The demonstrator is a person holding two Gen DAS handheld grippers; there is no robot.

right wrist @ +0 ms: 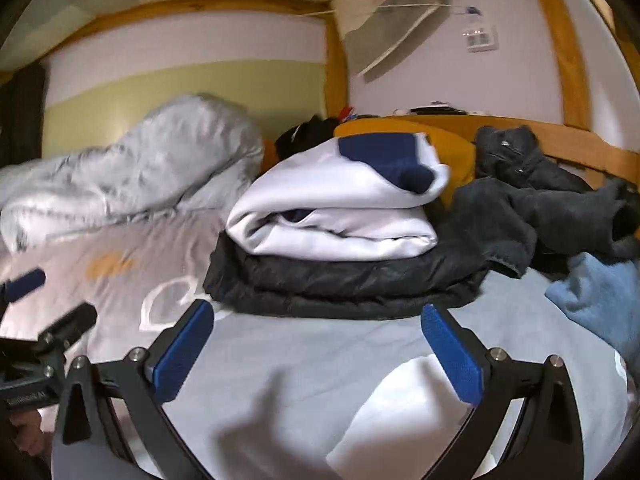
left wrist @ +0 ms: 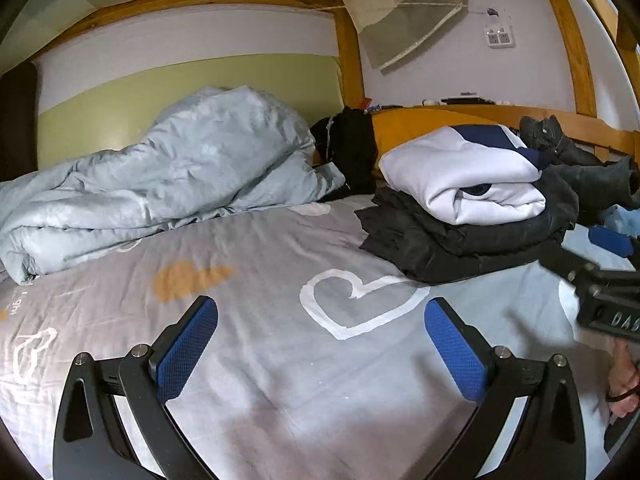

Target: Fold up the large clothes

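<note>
A folded white and navy garment (left wrist: 464,176) lies on top of a folded black jacket (left wrist: 452,240) on the bed, right of centre; the stack also shows in the right wrist view, white garment (right wrist: 340,212) on black jacket (right wrist: 344,280). My left gripper (left wrist: 320,316) is open and empty above the grey heart-print sheet (left wrist: 260,360). My right gripper (right wrist: 318,322) is open and empty, just in front of the stack. Unfolded dark grey clothes (right wrist: 540,204) and a light blue garment (right wrist: 600,300) lie to the right.
A crumpled pale blue duvet (left wrist: 168,172) fills the back left of the bed. A black item (left wrist: 352,148) and an orange pillow (left wrist: 404,128) lie at the head. A wooden bed frame (left wrist: 568,36) and rail run along the right.
</note>
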